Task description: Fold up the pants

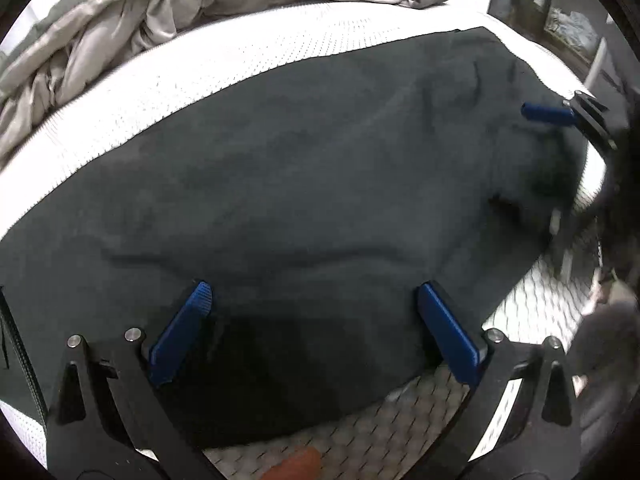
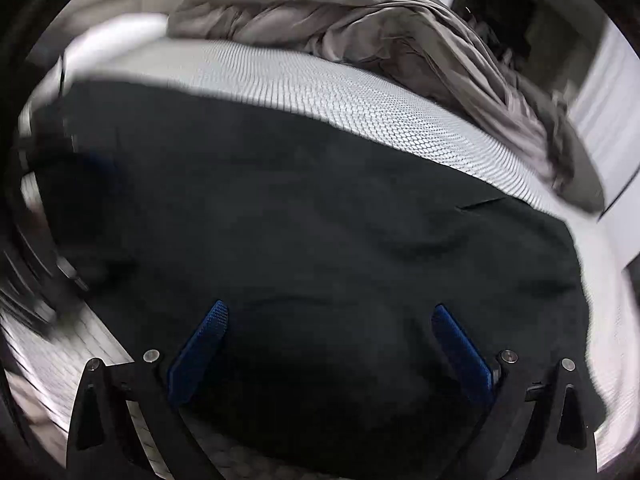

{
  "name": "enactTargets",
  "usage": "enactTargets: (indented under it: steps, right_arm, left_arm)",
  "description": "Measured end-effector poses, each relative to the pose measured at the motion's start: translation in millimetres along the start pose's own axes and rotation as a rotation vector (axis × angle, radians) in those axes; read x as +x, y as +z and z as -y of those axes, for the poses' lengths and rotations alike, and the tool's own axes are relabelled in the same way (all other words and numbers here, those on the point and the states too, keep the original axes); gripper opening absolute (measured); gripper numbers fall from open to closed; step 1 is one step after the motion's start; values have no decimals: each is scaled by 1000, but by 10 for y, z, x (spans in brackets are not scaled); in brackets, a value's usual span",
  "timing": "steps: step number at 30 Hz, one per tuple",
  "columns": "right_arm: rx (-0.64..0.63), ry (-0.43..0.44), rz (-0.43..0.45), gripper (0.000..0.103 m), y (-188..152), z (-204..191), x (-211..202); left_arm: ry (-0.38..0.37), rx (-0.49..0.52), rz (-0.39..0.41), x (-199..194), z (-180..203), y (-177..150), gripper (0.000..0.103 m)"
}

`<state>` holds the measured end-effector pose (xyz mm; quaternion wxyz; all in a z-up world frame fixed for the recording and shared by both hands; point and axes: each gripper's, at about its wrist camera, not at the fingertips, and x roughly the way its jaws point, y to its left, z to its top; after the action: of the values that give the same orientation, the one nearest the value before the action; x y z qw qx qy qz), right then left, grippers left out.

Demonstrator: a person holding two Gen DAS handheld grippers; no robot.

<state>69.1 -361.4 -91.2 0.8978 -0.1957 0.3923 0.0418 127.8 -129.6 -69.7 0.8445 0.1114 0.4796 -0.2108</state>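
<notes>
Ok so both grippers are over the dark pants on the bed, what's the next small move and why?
Probably lower both and pinch the near edge. The left gripper and right gripper are open and holding nothing, while the pants lie spread fairly flat on the mattress, so a grip seems to come before any fold.

We see the crumpled grey duvet [image 1: 168, 20] blocking the white honeycomb-textured mattress [image 1: 224, 68] at twelve o'clock; between it and the dark flat-spread pants [image 1: 300, 184] runs an open strip.
</notes>
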Motion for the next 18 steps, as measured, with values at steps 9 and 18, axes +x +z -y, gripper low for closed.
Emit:
enactTargets:
  steps: [9, 18]
  right_arm:
    - [521, -177, -57, 103, -796, 1757, -95]
    - [310, -209, 88, 103, -70, 1103, -305]
  left_arm:
    - [33, -160, 19, -278, -902, -365, 103]
    - [101, -176, 95, -296, -763, 150, 102]
